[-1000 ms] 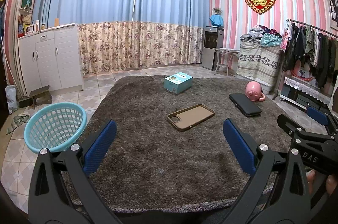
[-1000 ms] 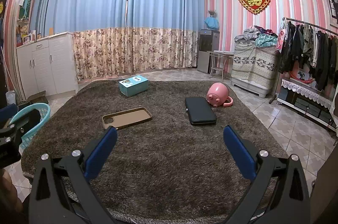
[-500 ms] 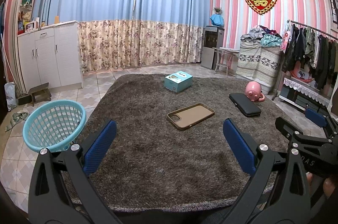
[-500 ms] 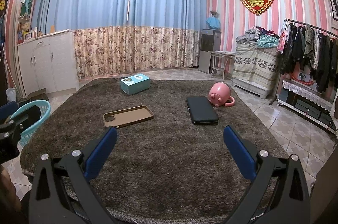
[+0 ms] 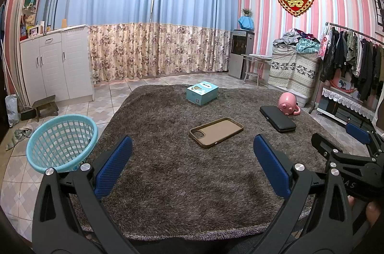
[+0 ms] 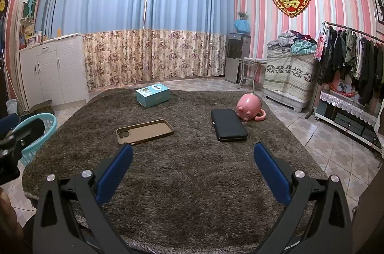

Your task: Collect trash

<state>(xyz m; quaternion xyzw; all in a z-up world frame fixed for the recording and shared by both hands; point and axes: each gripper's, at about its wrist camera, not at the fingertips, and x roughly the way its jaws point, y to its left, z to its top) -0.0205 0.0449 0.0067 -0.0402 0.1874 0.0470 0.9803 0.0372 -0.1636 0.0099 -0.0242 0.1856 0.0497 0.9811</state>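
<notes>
A brown shaggy rug [image 5: 172, 172] covers a low surface. On it lie a tan phone case [image 5: 216, 131] [image 6: 144, 131], a teal box [image 5: 202, 93] [image 6: 153, 91], a black flat case [image 5: 278, 118] [image 6: 228, 125] and a pink pig-shaped cup [image 5: 288, 104] [image 6: 249, 110]. A light blue mesh basket [image 5: 61, 142] [image 6: 36, 136] stands on the tiled floor at the rug's left edge. My left gripper [image 5: 192, 167] is open and empty over the rug's near part. My right gripper [image 6: 193, 170] is open and empty, also near the front edge.
White cabinets [image 5: 55, 67] stand at the left wall with a small stool [image 5: 45, 106]. A clothes rack [image 5: 355, 62] and a covered pile [image 5: 292, 71] stand at the right. Curtains [image 5: 148, 26] hang behind. The right gripper also shows in the left wrist view [image 5: 348, 146].
Both views have shifted slightly; the basket sits a little farther in the left wrist view. Both grippers stay open. No object on the rug has moved.
</notes>
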